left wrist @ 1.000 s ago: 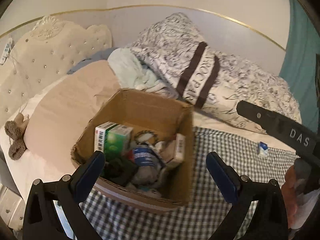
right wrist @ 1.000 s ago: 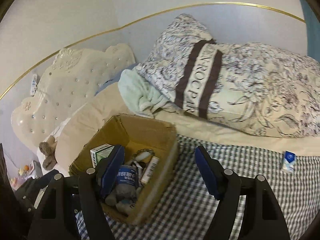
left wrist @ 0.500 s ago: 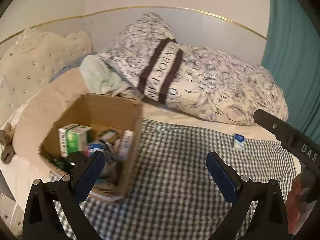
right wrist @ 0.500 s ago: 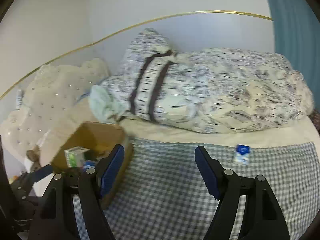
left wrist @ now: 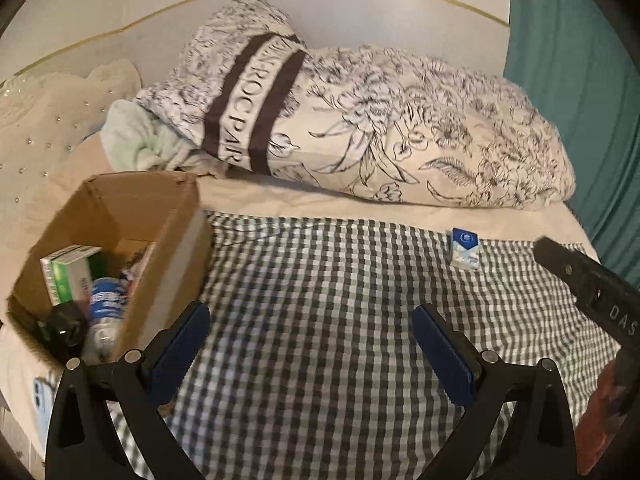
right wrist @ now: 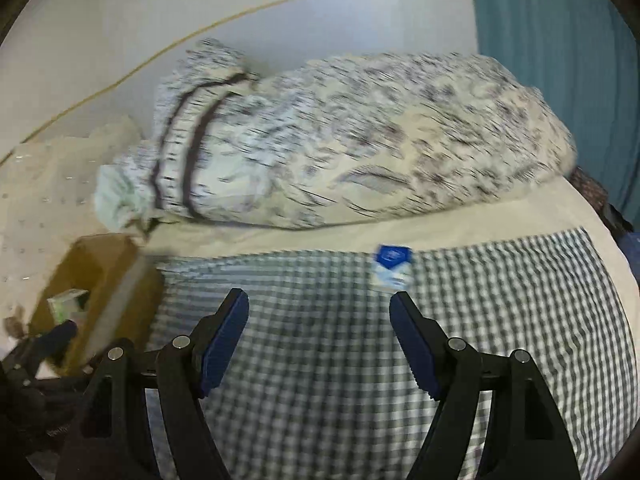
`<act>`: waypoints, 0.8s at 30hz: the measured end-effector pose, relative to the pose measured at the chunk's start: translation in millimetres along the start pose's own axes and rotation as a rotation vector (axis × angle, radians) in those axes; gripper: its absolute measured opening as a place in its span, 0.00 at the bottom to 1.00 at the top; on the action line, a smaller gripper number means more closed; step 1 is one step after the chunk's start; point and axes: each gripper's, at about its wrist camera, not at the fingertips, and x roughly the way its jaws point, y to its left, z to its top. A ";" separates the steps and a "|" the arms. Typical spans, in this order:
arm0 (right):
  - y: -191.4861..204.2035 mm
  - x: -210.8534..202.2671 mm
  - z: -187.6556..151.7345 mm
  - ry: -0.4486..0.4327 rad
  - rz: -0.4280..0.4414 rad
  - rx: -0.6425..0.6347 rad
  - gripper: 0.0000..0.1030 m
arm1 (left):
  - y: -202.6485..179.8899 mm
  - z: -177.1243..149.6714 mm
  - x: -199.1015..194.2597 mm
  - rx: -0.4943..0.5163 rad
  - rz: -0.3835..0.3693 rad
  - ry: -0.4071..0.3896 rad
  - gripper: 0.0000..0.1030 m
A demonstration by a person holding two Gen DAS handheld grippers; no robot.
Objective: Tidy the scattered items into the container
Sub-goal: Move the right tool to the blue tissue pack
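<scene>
One blue packet (right wrist: 391, 267) — just beyond right gripper (right wrist: 319, 309).

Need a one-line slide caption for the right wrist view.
Right gripper, jaws open and empty, faces a small blue-and-white packet on the checked cloth; cardboard box at left.

A wide stretch of checked cloth (left wrist: 320, 300) on the bed lies bare ahead. A cardboard box (left wrist: 168, 248) blocks the left side. A bulky floral duvet (left wrist: 400, 132) walls off the back. One small blue packet (right wrist: 392, 268), blurred, sits alone, seemingly open to approach on every side.
</scene>
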 end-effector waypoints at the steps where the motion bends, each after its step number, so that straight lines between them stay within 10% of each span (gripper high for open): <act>1: -7.0 8.7 -3.1 0.013 -0.016 0.004 0.71 | -4.4 -0.1 10.8 0.004 -0.004 0.013 1.00; 24: -46.0 162.5 -20.0 0.186 -0.122 0.050 0.71 | -40.8 -1.0 175.9 0.100 -0.021 0.161 1.00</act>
